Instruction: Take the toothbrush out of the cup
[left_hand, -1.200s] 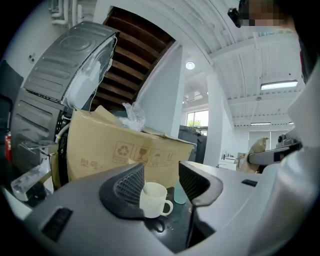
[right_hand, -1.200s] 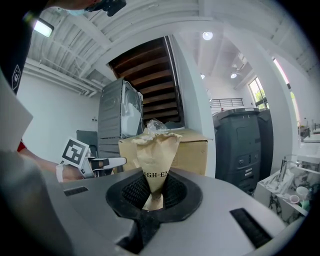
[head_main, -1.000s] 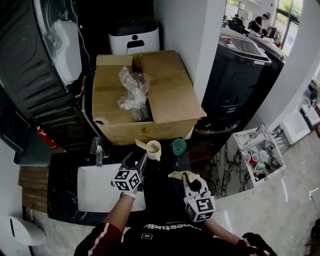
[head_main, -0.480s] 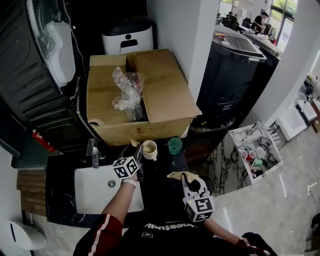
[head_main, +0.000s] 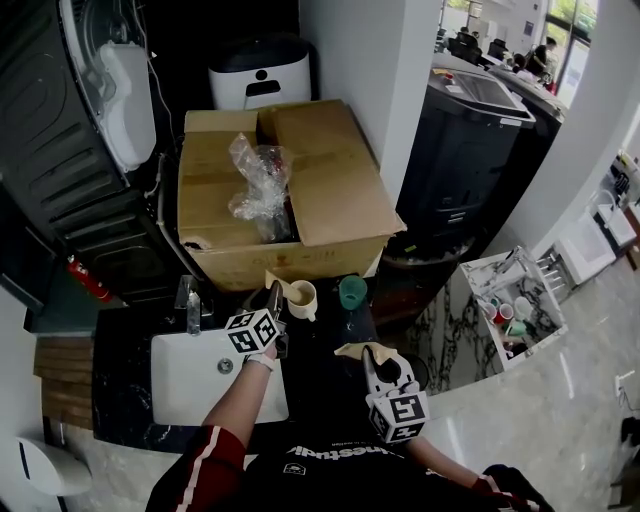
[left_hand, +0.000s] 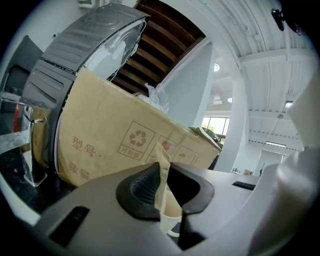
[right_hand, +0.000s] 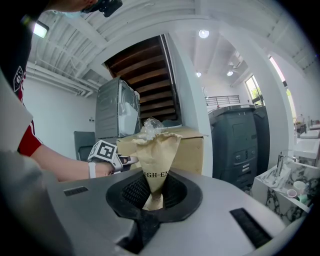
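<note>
A cream cup (head_main: 305, 297) stands on the black counter in front of the cardboard box. A toothbrush in a tan paper wrapper (head_main: 277, 283) sticks up out of it, leaning left. My left gripper (head_main: 277, 298) reaches it from the near side. In the left gripper view the wrapped toothbrush (left_hand: 162, 167) stands between the pads, the cup (left_hand: 170, 220) just below; the left gripper (left_hand: 162, 189) is closing on it. My right gripper (head_main: 365, 352) is held nearer me, shut on a tan paper packet (right_hand: 155, 150).
A green cup (head_main: 351, 291) stands right of the cream one. The cardboard box (head_main: 330, 190) with a plastic bag (head_main: 262, 185) blocks the far side. A white sink (head_main: 195, 385) and its tap (head_main: 192, 305) lie to the left.
The left gripper has moved forward to the cream cup and its jaws, wide apart before, have come together round the wrapped toothbrush. The right gripper keeps still with its packet.
</note>
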